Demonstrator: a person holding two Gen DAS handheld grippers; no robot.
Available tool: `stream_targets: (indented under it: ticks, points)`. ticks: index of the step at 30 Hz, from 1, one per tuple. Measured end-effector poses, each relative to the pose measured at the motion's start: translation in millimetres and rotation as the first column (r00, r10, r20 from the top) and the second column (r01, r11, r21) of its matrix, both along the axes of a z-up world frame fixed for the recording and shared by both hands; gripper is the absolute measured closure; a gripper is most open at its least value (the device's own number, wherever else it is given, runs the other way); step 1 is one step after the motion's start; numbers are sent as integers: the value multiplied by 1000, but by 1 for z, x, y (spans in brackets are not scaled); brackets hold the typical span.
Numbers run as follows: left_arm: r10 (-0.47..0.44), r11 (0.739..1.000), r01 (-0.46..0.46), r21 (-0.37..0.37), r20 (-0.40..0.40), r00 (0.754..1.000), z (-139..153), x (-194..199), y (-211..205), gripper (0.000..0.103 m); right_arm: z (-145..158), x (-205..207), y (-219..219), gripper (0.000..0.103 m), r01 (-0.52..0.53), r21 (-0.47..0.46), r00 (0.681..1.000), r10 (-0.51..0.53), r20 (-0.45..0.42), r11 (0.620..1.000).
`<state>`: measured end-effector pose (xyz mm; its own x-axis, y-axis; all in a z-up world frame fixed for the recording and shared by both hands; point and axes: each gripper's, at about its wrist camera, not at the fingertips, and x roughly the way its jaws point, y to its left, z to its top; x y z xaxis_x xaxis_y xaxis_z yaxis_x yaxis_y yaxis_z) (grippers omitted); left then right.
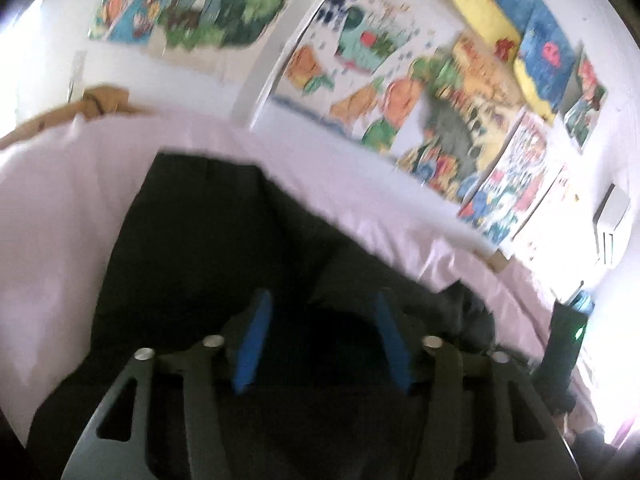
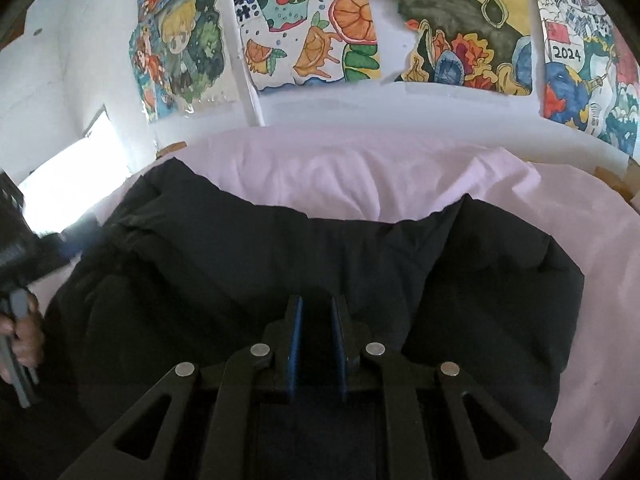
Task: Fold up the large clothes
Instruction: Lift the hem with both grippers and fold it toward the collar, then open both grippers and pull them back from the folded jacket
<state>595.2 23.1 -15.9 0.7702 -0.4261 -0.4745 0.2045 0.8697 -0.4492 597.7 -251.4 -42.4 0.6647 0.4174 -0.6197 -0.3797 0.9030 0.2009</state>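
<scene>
Two grippers worked over one dark garment. Nearest the right wrist camera, the right gripper (image 2: pixel 316 340) had its blue pads drawn close with only a narrow slot between them; dark cloth filled the view there, and I could not tell whether a layer was pinched in that slot. The left gripper (image 1: pixel 320 336) stood wide open over the same cloth, its pads (image 1: pixel 254 344) well apart and holding nothing, the view smeared by motion. At the left edge of the right view, the person's left hand (image 2: pixel 24 340) showed on its gripper handle.

Beyond the pads, the black padded jacket (image 2: pixel 320 264) lay spread on the pink bedsheet (image 2: pixel 360 176), bulky and rumpled, with what looked like a sleeve bunched at each side. By my judgement the folding was at an early stage: the jacket seemed roughly laid out, but no neat crease or stacked layer was plain, so sleeves and body remained to be turned in.

Farthest off, children's paintings (image 2: pixel 312 32) covered the white wall behind the bed.
</scene>
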Motion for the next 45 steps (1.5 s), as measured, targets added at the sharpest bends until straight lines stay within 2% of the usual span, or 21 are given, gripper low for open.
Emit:
stream_targets:
  ticks: [2, 4, 8, 12, 18, 21, 24, 26, 28, 30, 32, 33, 34, 35, 37, 38, 40, 45]
  points:
    - [-14, 999, 13, 40, 9, 1000, 11, 10, -13, 54, -1, -2, 4, 88, 3, -27, 1000, -3, 10, 1000]
    - [-24, 993, 26, 118, -16, 1000, 15, 26, -31, 53, -1, -3, 9, 89, 4, -60, 1000, -3, 22, 998]
    - [-3, 952, 50, 303, -155, 988, -16, 58, -56, 53, -5, -2, 11, 89, -8, -96, 999, 12, 34, 995]
    - [-33, 956, 79, 282, -164, 986, -51, 65, -48, 48, -20, 4, 14, 89, -35, -135, 999, 39, 27, 990]
    - [-42, 927, 90, 363, -138, 989, -77, 75, -54, 48, -44, 28, 24, 89, -61, -156, 998, 57, -26, 986]
    - [-39, 921, 82, 380, -120, 992, -90, 82, -55, 47, -57, 40, 24, 89, -63, -141, 997, 57, -48, 988]
    - [-33, 921, 76, 382, -116, 993, -102, 89, -54, 47, -70, 49, 31, 90, -58, -170, 998, 51, -44, 984]
    - [-35, 922, 76, 380, -113, 993, -103, 88, -52, 47, -74, 48, 37, 91, -46, -204, 999, 42, -25, 978]
    - [-49, 934, 79, 349, -95, 994, -99, 81, -48, 48, -72, 43, 37, 90, -40, -204, 999, 40, -4, 978]
    - [-67, 947, 88, 309, -78, 995, -91, 73, -44, 48, -65, 34, 29, 90, -36, -160, 999, 39, 16, 986]
    - [-65, 952, 85, 294, -74, 995, -81, 63, -41, 43, -54, 23, 18, 89, -33, -93, 999, 36, 28, 995]
    - [-62, 951, 81, 297, -72, 995, -76, 56, -41, 38, -50, 19, 14, 86, -31, -77, 999, 33, 30, 997]
    - [-58, 948, 77, 308, -68, 996, -70, 49, -43, 29, -44, 15, 11, 78, -29, -64, 999, 31, 33, 998]
    - [-51, 943, 69, 325, -63, 997, -66, 42, -45, 26, -37, 8, 8, 71, -31, -53, 999, 33, 40, 998]
    - [-42, 932, 59, 356, -56, 998, -60, 30, -50, 21, -28, -3, 8, 35, -29, -49, 998, 31, 50, 998]
    - [-38, 927, 57, 371, -58, 998, -57, 23, -53, 21, -23, -10, 8, 29, -20, -52, 998, 23, 55, 998]
    - [-26, 922, 51, 385, -68, 997, -51, 9, -56, 21, -16, -26, 5, 28, -7, -62, 999, 10, 46, 998]
    - [-39, 932, 69, 356, -89, 995, -32, -31, -53, 21, 0, -66, -2, 28, 31, -114, 998, -25, 49, 993]
